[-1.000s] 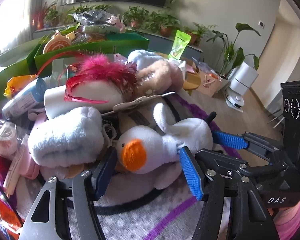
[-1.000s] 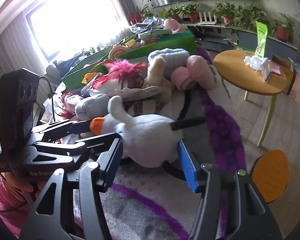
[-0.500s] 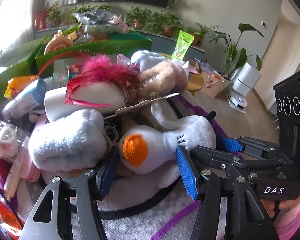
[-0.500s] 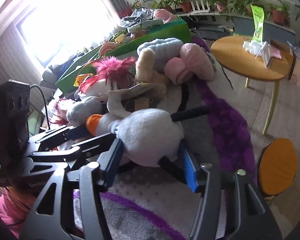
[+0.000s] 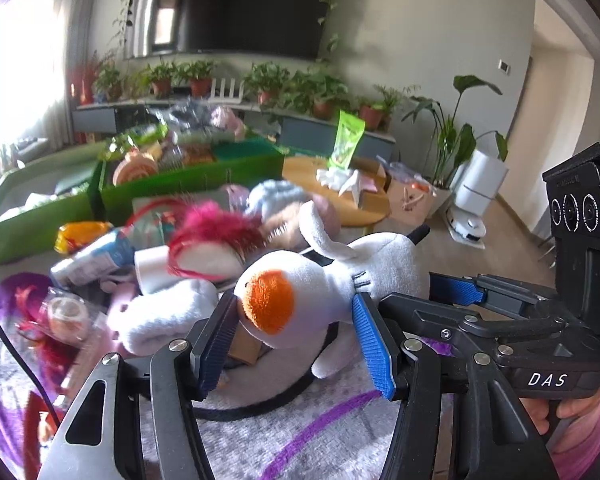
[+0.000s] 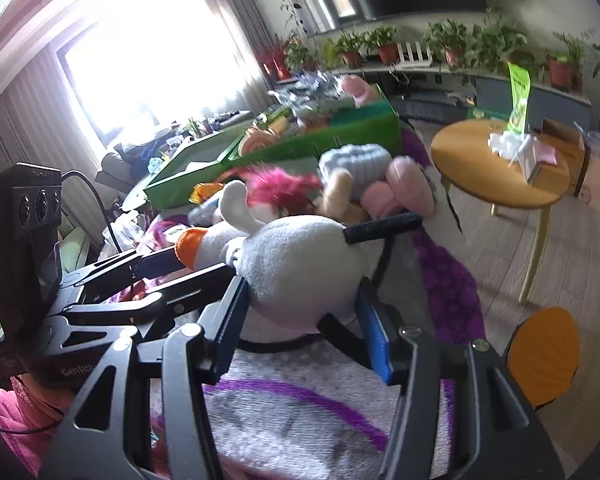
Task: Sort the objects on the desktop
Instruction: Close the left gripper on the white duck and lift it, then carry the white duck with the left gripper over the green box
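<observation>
A white plush goose (image 5: 384, 268) with an orange beak (image 5: 270, 304) hangs above the rug, held from both ends. My left gripper (image 5: 296, 308) is shut on its head, blue pads pressing either side of the beak. My right gripper (image 6: 302, 292) is shut on the round body (image 6: 300, 264), with the black tail (image 6: 384, 226) sticking out to the right. In the left wrist view the right gripper (image 5: 420, 292) comes in from the right. In the right wrist view the left gripper (image 6: 200, 260) reaches in from the left at the beak.
Behind the goose lies a pile of soft toys with a pink feathery one (image 5: 216, 232) and a pale blue plush (image 6: 354, 162). Two green boxes (image 5: 188, 176) stand further back. A round wooden table (image 6: 500, 176) and an orange stool (image 6: 544, 360) are to the right. The grey-purple rug (image 5: 284, 432) is below.
Both grippers have risen together with the goose in them. It has come up off the pile, which now sits lower and further back in both views.
</observation>
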Motion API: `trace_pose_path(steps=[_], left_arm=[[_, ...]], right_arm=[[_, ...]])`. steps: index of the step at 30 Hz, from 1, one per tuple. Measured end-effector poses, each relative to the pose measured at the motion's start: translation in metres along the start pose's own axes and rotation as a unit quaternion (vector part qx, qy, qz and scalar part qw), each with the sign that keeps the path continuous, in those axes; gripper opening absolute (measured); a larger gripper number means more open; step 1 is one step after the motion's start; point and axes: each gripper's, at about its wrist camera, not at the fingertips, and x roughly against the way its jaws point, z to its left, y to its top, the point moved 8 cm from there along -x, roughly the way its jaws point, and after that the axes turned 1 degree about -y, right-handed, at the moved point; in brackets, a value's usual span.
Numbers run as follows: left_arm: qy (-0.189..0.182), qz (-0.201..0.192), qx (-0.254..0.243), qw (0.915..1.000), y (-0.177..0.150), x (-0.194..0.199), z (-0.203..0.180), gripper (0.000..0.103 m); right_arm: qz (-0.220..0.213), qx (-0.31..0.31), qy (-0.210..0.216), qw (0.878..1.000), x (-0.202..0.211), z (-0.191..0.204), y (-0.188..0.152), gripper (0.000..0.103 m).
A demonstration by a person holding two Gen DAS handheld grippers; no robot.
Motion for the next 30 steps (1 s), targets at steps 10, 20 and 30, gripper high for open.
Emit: trace_pose_path(steps=[10,20,30], left_arm=[[0.030,-0.050,-0.002,0.9983,0.022,0.053,0.018,0.058],[0.055,-0.097,0.000,0.9937,0.051,0.094,0.042,0.058],[0.080,-0.116,0.005,0.9899,0.069,0.117,0.072,0.058]], right_arm=[[-0.034,0.043,0.024,0.998,0.020,0.046,0.025,0.055],[-0.065,0.084,0.037,0.994,0.030,0.090,0.056,0.055],[-0.067,0.096,0.062,0.991,0.020,0.123,0.077,0.055]])
